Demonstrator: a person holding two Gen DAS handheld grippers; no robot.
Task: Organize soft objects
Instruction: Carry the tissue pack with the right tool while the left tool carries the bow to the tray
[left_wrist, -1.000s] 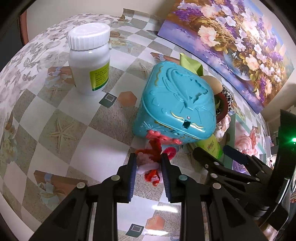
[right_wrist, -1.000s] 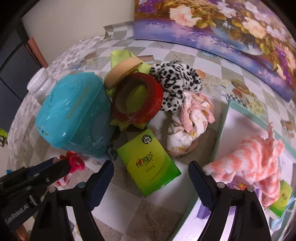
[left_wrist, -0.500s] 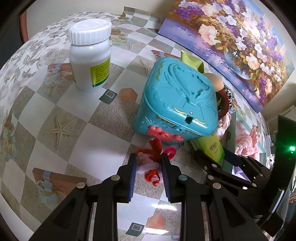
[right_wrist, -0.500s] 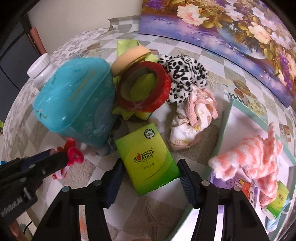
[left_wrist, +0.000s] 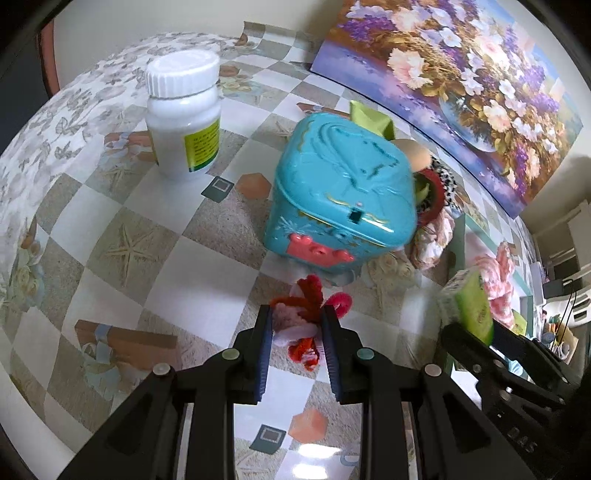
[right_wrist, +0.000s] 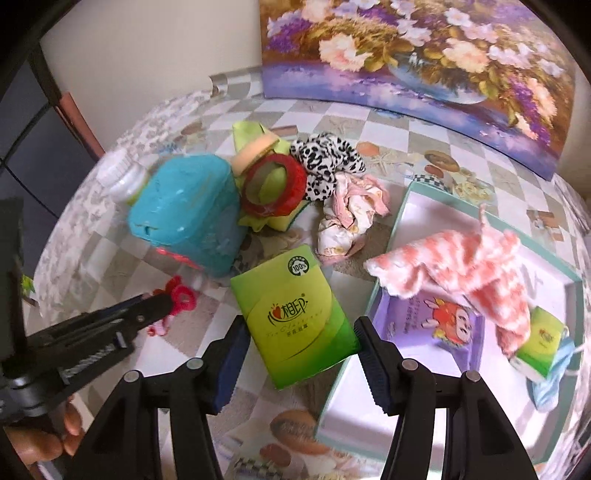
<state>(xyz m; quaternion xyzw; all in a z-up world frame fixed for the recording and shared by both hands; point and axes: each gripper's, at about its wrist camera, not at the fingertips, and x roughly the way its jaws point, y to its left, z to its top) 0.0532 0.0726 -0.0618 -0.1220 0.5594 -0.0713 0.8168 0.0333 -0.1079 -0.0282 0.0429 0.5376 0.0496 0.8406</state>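
Observation:
My left gripper (left_wrist: 297, 334) is shut on a red and pink fuzzy pipe-cleaner toy (left_wrist: 306, 314) that lies on the table in front of the teal plastic case (left_wrist: 343, 199). My right gripper (right_wrist: 301, 354) is shut on a green tissue pack (right_wrist: 291, 314) and holds it lifted above the table, beside the shallow box (right_wrist: 402, 206). The pack also shows at the right of the left wrist view (left_wrist: 471, 302). In the box lies an orange-and-white fluffy cloth (right_wrist: 465, 266). A leopard-print cloth (right_wrist: 325, 158) and a pink crumpled cloth (right_wrist: 351, 214) lie on the table behind the pack.
A white pill bottle (left_wrist: 183, 114) stands left of the teal case. A red tape ring (right_wrist: 275, 184), a beige sponge (right_wrist: 255, 151) and green paper sit behind the case. A floral painting (right_wrist: 424, 55) leans at the back. A second small tissue pack (right_wrist: 539, 339) lies in the box.
My right gripper closed on the green tissue pack and lifted it off the table toward the box. My left gripper stayed shut on the pipe-cleaner toy.

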